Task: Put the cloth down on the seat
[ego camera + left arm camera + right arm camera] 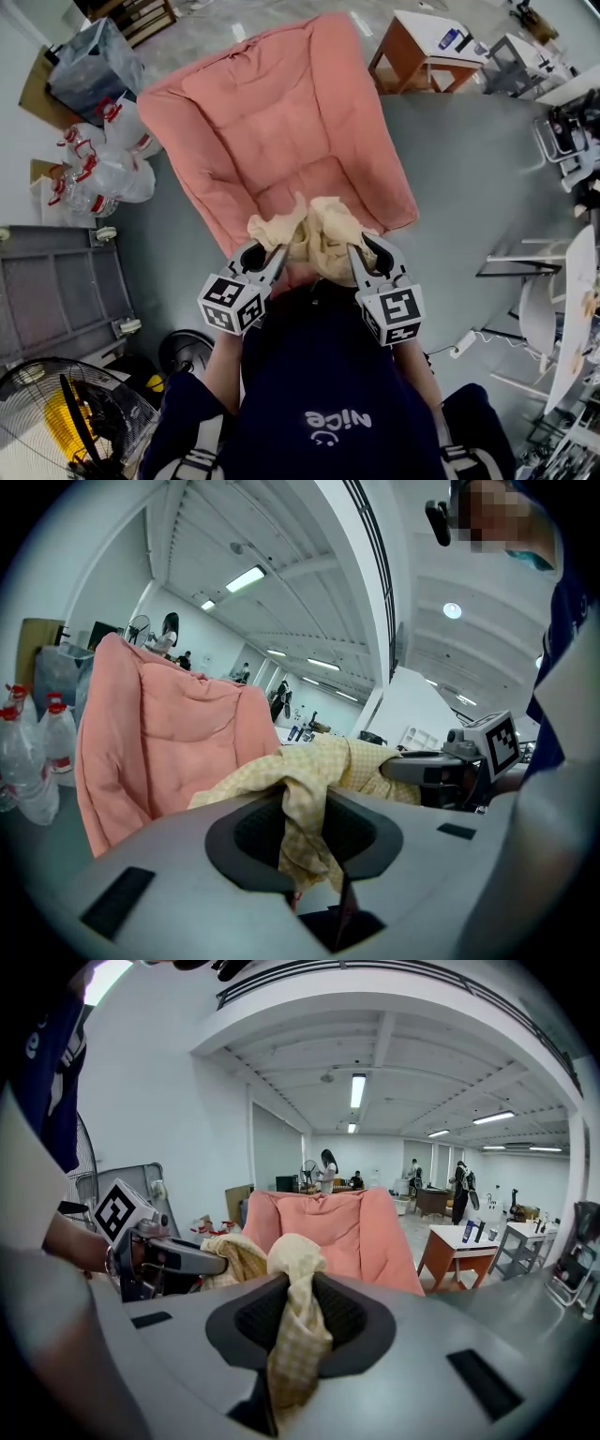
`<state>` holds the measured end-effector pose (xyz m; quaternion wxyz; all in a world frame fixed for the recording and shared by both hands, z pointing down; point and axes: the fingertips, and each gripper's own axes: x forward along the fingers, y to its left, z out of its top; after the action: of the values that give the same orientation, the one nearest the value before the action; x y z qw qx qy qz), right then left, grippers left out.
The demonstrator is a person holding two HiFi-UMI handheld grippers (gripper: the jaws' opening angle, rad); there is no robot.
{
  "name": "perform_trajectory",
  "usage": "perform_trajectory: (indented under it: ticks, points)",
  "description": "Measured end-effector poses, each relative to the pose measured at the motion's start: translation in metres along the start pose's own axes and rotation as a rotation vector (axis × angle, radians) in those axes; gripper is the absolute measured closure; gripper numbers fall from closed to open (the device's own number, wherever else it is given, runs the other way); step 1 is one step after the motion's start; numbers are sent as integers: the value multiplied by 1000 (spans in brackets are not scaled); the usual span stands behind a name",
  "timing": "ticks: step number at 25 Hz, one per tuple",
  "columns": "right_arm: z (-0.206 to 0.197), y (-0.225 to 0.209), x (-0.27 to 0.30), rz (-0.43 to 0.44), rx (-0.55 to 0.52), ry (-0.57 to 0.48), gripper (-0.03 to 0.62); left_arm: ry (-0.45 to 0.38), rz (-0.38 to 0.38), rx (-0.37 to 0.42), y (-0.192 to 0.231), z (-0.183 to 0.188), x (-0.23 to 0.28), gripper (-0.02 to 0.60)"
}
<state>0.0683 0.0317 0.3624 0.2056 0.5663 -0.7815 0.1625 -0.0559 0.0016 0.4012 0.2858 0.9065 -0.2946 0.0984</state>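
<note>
A pale yellow checked cloth (317, 234) hangs bunched between my two grippers, over the front edge of the pink cushioned seat (281, 122). My left gripper (265, 253) is shut on the cloth's left end (305, 808). My right gripper (364, 255) is shut on the cloth's right end (295, 1326). In the left gripper view the pink seat (159, 742) stands ahead at the left and the right gripper (441, 766) shows at the right. In the right gripper view the seat (337, 1227) is straight ahead and the left gripper (173, 1258) is at the left.
An orange side table (417, 52) stands right of the seat. Water bottles (89, 169) and a bag (94, 61) lie to its left. A grey cart (56, 291) and a fan (66, 422) are at the lower left. Chairs (548, 309) stand at the right.
</note>
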Motion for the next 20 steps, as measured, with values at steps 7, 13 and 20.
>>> perform_trajectory:
  ticks: [7, 13, 20]
  points:
    - [4, -12, 16, 45, -14, 8, 507, -20, 51, -21, 6, 3, 8, 472]
    - [16, -29, 43, 112, -49, 16, 507, -34, 120, -30, 14, 13, 22, 472]
    - [36, -53, 79, 223, -54, -23, 507, -59, 207, -52, 26, 29, 46, 472]
